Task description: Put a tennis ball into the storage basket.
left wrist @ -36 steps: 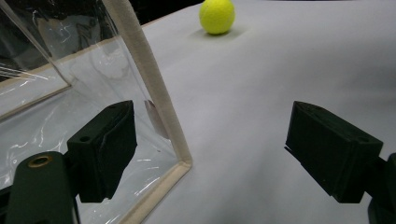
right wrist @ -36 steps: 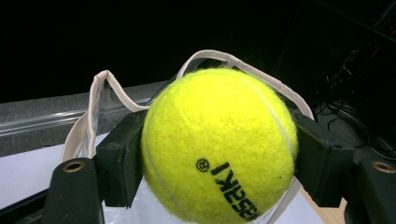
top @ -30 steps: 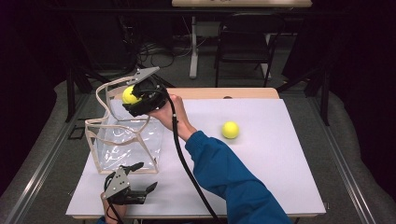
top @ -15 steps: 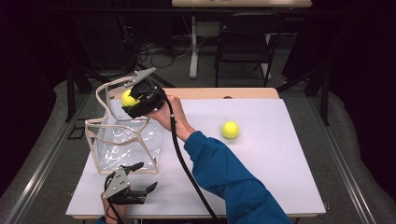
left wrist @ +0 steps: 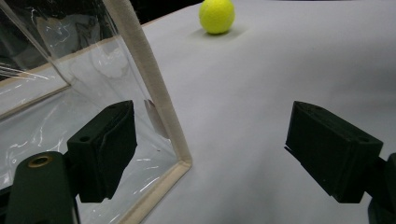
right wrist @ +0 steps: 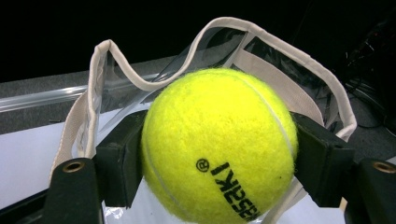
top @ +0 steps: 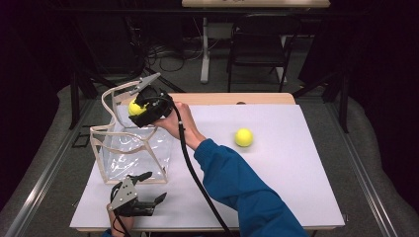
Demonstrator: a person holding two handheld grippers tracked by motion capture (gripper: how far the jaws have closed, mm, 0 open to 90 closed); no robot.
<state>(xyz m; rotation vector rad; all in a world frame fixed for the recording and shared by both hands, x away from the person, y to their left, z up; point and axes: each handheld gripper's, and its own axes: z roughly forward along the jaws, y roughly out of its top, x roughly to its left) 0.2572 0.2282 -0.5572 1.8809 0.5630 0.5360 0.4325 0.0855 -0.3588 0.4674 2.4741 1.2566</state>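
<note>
High view: right gripper (top: 140,107), clamped on a tennis ball (top: 135,107), barely shifts, seemingly over the clear bag (top: 131,148); release looks next. Left gripper (top: 148,190) rests, jaws apart.

High view: fixed above the table's (top: 296,187) near edge, facing forward and down, far off.
Left gripper view: low at 6 o'clock, close to the clear bag's (left wrist: 159,98) corner, looking toward 1 o'clock.
Right gripper view: close above the bag's rim at 10 o'clock.
Shared: bag in all three views; loose tennis ball (top: 243,138) in the high and left gripper views.
</note>
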